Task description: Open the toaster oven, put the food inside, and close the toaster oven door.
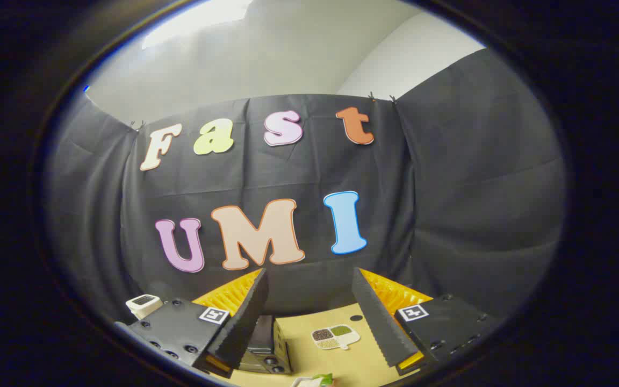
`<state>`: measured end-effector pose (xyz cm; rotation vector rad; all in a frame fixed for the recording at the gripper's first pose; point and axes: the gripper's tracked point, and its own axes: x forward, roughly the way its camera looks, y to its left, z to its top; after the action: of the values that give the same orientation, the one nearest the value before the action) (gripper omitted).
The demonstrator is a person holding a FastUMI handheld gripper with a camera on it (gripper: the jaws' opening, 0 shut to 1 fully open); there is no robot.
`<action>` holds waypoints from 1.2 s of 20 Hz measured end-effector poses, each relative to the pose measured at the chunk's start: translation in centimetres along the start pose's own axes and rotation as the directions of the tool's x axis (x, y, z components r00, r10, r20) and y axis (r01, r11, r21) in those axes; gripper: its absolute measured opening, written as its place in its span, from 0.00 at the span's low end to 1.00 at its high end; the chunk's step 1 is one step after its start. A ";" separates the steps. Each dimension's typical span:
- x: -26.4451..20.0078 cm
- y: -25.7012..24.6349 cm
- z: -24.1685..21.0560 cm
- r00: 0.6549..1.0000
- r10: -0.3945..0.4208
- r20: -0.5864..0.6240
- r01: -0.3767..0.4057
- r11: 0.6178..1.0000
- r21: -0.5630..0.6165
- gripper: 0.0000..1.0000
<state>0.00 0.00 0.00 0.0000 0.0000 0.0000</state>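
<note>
- Gripper (309, 317) was held high above the table (358, 365), looking toward the booth's black cloth wall (449, 215); its 2 fingers (247, 317) stood wide apart with nothing between them but open air and table below.
- Toaster oven (266, 349) sat on the table at about 7 o'clock from the gap's centre, partly behind the left finger; its knobs showed on the side panel. Whether the door was open or shut could not be told.
- A divided dish (335, 337) with 3 small portions in dark, green and pale tones lay on the table between the fingers, at about 5 o'clock from the gap's centre, just right of the oven.
- A white and green item (317, 380) lay at 6 o'clock, nearest the camera, too cut off to identify.
- A small white device (144, 305) stood at 9 o'clock, beyond the left finger's mount.
</note>
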 end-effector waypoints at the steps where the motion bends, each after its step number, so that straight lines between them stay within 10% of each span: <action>1: -0.5 0.9 -0.2 1.000 -0.008 -0.001 0.008 1.000 -0.014 0.98; 24: -2.4 14.5 -6.6 0.989 0.079 -0.125 -0.087 0.994 -0.062 0.98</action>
<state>-2.42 14.47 -6.62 -0.0677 0.1223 0.0833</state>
